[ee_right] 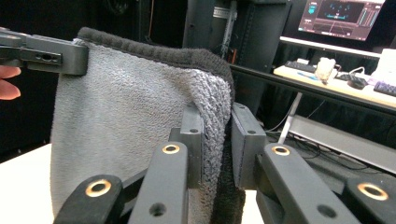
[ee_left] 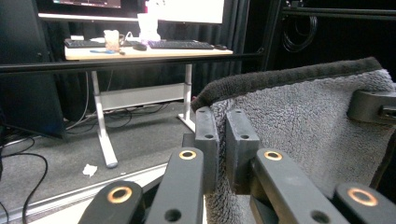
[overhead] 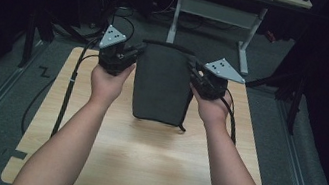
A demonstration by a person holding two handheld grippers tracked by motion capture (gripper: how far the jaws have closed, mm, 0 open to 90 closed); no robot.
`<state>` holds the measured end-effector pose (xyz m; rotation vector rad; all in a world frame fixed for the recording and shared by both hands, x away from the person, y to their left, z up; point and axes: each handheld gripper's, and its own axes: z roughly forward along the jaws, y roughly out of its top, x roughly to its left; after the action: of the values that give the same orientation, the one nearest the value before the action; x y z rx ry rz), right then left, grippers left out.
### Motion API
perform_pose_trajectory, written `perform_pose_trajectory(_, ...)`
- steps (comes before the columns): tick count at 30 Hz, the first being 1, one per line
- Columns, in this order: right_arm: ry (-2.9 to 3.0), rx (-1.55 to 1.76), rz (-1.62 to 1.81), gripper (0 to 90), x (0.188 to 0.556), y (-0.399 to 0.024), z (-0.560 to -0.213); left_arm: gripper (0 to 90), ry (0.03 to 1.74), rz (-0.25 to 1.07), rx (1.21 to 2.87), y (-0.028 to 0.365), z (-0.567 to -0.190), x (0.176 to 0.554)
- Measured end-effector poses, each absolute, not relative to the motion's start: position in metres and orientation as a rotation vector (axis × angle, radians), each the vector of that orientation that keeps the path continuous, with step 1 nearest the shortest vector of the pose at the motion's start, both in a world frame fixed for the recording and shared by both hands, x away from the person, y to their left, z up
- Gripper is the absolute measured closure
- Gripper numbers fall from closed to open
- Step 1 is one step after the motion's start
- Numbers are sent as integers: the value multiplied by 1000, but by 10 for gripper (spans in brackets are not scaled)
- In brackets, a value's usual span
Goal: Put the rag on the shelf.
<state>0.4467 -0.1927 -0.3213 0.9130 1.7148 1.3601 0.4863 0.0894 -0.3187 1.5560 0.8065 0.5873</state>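
Over table (overhead: 139, 169), towel's (overhead: 162, 84) far side hidden

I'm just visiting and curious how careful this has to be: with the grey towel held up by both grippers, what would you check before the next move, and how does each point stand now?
1. Left gripper clamped on the grey towel: ok, the cloth is pinched between its jaws near the top corner.
2. Right gripper clamped on the opposite corner: ok, a thick fold sits between its jaws.
3. Top edge spread between the two grippers: ok, it runs across without bunching.
4. Lower edge resting on the wooden table: ok, it touches the tabletop.
5. Loose tab at the lower right corner clear of snags: cannot tell.
6. Cable trailing from the left gripper away from the towel: ok.
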Motion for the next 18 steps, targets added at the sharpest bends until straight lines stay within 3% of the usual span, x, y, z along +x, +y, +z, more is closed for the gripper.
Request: perform_pose_trajectory(18,1815,935,1268,772,508,-202,-341,847,868,551,1622,82,-346,538)
